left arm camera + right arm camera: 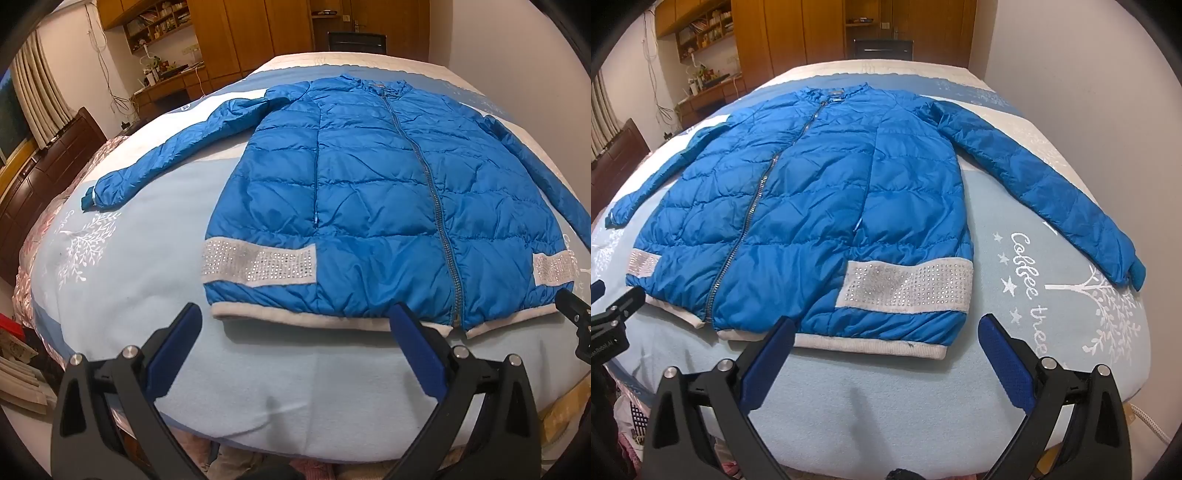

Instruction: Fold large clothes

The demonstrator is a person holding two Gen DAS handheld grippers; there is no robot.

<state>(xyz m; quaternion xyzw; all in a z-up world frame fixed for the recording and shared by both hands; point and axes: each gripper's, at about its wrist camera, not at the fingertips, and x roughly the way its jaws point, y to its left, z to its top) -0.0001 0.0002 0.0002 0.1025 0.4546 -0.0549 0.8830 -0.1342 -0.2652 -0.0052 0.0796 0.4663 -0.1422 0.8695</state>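
A blue quilted jacket [369, 192] lies flat and zipped on the bed [140, 280], collar away from me, both sleeves spread outward. It has white studded bands near the hem and a white ribbed hem [871, 347]. My left gripper [295, 314] hovers open just before the hem, left of the zipper, holding nothing. My right gripper [886, 325] is open too, above the hem's right part below the studded band [908, 286]. The right gripper's tip [576, 317] shows at the left wrist view's right edge. The left gripper's tip [620, 306] shows at the right wrist view's left edge.
The bed carries a light blue cover with white tree prints and lettering [1030, 288]. A dark wooden headboard [48, 158] stands at the left. Behind are a desk [166, 85], wooden wardrobes [240, 33] and a dark chair [356, 40]. A white wall [1071, 66] flanks the right.
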